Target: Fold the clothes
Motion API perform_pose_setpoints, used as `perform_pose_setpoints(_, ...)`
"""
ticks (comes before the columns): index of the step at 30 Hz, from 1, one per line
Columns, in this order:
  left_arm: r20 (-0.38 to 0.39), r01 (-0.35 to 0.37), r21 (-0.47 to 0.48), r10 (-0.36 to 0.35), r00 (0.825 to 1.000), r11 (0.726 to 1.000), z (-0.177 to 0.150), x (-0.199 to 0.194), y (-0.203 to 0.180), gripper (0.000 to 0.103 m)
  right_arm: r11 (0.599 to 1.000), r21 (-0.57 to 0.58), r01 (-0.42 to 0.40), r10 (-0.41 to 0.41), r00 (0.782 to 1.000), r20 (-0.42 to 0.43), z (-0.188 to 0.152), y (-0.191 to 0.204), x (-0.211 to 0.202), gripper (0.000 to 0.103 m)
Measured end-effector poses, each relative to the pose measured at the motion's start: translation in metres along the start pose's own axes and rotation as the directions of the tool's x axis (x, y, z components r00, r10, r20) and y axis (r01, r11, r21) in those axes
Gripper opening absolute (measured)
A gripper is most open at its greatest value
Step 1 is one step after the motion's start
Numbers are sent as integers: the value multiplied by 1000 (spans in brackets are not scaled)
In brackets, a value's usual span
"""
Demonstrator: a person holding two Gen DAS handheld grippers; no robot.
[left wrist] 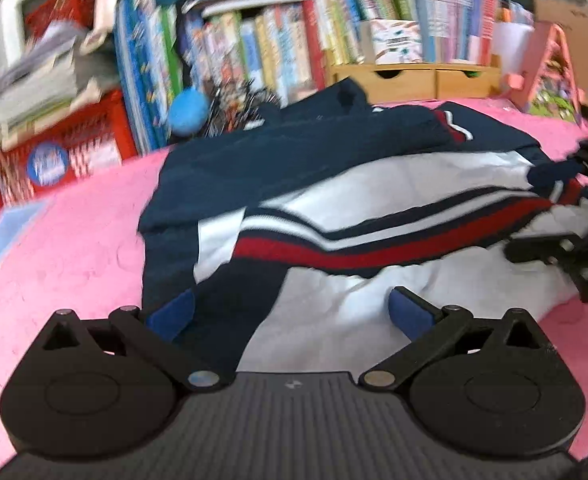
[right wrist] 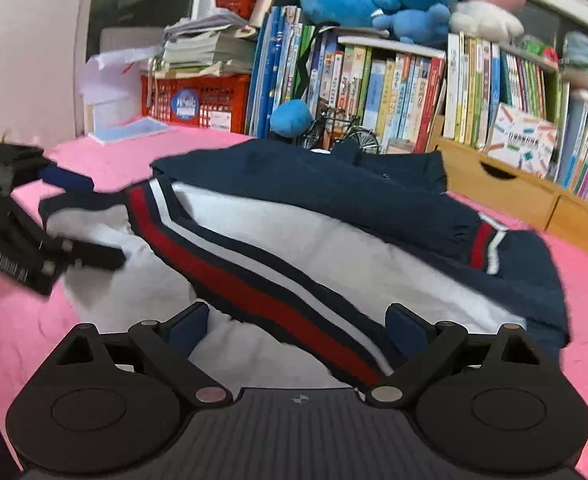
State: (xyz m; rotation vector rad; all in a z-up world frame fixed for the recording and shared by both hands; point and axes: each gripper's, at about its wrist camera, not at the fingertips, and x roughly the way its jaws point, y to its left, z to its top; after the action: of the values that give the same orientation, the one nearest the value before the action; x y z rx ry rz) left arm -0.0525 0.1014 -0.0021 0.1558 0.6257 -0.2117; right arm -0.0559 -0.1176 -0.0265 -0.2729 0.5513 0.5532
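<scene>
Your garment, a navy, white and red striped top, lies partly folded on the pink cover, its near edge right under both tools. The left gripper has its jaws wide apart with nothing pinched, blue pads sitting over the navy and white cloth near the hem; the right gripper likewise stands spread, straddling the red stripe without pressing on it. With both tools free, this looks like the moment between 2 folds, so pick your next grab with care: take the near edge at 2 points well apart, 1 per gripper, and close on every layer you mean to carry, since a shallow pinch would likely lift only the top one. Carry both corners over level so the stripe stays straight. The fabric looks like a soft, fairly thick knit with ribbed striped bands; it holds loose rumples and should drape heavily instead of creasing sharply. The cover beneath is fuzzy and may drag at the cloth. Crowded bookshelves stand just behind.
</scene>
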Motion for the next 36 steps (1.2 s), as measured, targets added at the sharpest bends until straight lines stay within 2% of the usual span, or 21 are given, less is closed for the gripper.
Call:
perform_pose_setpoints(3, -8, -8, -11, 8, 1000, 1000, -5, 3, 3, 103, 1000, -21, 16, -16, 1000, -9, -2, -1, 4, 96)
perform_pose_setpoints(10, 8, -48, -8, 48, 999, 999, -1, -4, -2, 103, 995, -64, 71, -71, 997, -11, 21, 3, 47, 101)
perform_pose_setpoints(14, 59, -24, 14, 23, 998, 1000, 8, -9, -16, 103, 998, 49, 31, -28, 998, -53, 27, -10, 64, 101)
perform_pose_setpoints(16, 59, -32, 48, 29, 998, 998, 9, -3, -25, 103, 993, 118, 15, -8, 998, -63, 28, -19, 62, 100)
perform_pose_setpoints(19, 41, -67, 77, 64, 997, 995, 5, 11, -28, 103, 985, 175, -1, 6, 1000, -26, 23, -30, 38, 98)
perform_pose_setpoints(21, 31, -56, 52, 55, 998, 997, 1, 17, -23, 103, 981, 191, -19, 21, 1000, -4, 16, -33, 16, 97)
perform_pose_setpoints(22, 28, -47, 34, 46, 999, 998, 0, 18, -20, 103, 980, 198, -30, 29, 1000, 6, 13, -35, 4, 92)
perform_pose_setpoints(25, 22, -49, 17, 49, 999, 999, 0, 18, -18, 103, 979, 197, -57, 56, 998, 12, 2, -32, -22, 59)
perform_pose_setpoints(27, 18, -54, 9, 54, 998, 999, -1, 19, -18, 103, 985, 164, -59, 61, 998, -8, -2, -24, -23, 53)
perform_pose_setpoints(30, 13, -61, -2, 61, 998, 998, -1, 19, -17, 103, 993, 110, -30, 36, 998, -52, -5, -14, -9, 52)
perform_pose_setpoints(33, 8, -67, -14, 68, 998, 998, -1, 20, -17, 103, 994, 107, 4, 1, 999, -54, 2, -17, 14, 57)
perform_pose_setpoints(36, 2, -74, -25, 74, 997, 997, -1, 20, -16, 103, 993, 114, 39, -33, 998, -52, 10, -21, 35, 68)
